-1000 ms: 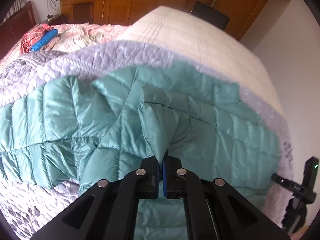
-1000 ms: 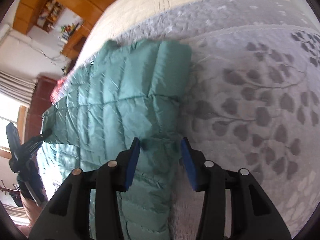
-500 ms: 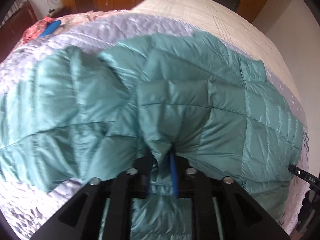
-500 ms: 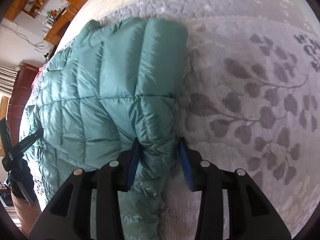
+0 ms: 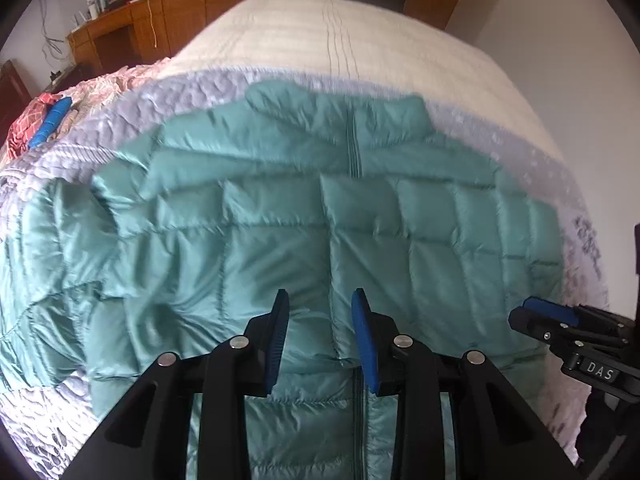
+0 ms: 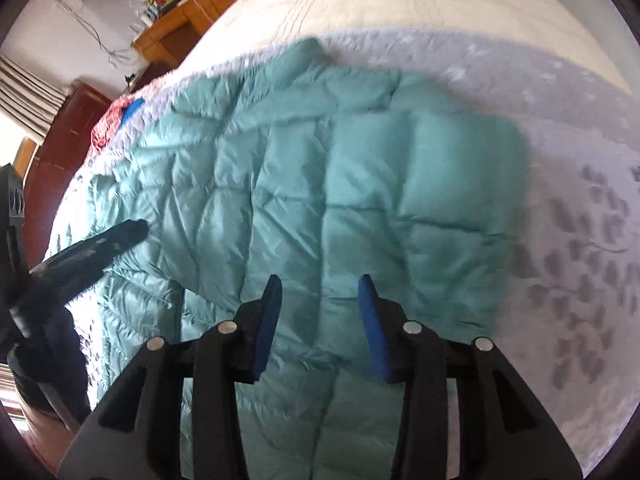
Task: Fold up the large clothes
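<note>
A teal quilted puffer jacket (image 5: 280, 232) lies spread on the bed, collar at the far side, zipper running down the middle, with folded layers on top. It also fills the right wrist view (image 6: 320, 184). My left gripper (image 5: 320, 320) is open and empty, just above the jacket near the zipper. My right gripper (image 6: 318, 300) is open and empty, above the jacket's near right part. The right gripper shows at the right edge of the left wrist view (image 5: 560, 320). The left gripper shows at the left of the right wrist view (image 6: 100, 244).
The jacket rests on a grey leaf-patterned blanket (image 6: 580, 240) over a cream bedspread (image 5: 340, 40). Pink bedding with a blue object (image 5: 52, 120) lies far left. Wooden cabinets and a desk (image 5: 120, 32) stand behind the bed.
Both grippers have opened and let go of the jacket. They have pulled back and risen a little. The folded part now lies flat on the jacket.
</note>
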`<state>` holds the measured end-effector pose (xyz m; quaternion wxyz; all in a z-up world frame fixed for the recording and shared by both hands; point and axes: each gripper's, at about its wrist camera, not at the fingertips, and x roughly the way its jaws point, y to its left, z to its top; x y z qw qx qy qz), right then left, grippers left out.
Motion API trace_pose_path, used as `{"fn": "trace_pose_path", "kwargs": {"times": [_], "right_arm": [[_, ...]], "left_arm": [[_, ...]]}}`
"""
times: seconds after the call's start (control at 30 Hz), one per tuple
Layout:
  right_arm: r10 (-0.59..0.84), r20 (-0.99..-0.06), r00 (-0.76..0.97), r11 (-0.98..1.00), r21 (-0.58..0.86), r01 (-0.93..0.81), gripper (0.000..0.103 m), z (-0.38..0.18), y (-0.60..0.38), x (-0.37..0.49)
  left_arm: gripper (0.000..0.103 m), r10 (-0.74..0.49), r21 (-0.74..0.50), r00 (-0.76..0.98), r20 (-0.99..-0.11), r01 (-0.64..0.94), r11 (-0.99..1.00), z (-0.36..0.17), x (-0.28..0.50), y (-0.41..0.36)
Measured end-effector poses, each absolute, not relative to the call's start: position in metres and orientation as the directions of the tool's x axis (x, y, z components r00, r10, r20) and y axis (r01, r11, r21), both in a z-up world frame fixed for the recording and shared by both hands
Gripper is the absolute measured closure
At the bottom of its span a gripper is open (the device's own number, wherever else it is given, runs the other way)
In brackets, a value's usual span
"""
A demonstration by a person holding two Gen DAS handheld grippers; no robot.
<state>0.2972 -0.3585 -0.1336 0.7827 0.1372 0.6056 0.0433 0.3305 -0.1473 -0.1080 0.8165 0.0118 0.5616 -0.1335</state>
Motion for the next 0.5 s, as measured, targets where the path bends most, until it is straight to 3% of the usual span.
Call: {"fn": "trace_pose_path", "kwargs": {"times": [0.5], "right_arm": [[0.194, -0.946, 0.261, 0.969, 0.227, 0.101, 0.066, -0.168, -0.349, 0.299]], "left_arm": [[0.070, -0.177, -0.093, 0.319, -0.931, 0.262, 0.961, -0.153, 0.338, -0.163]]}}
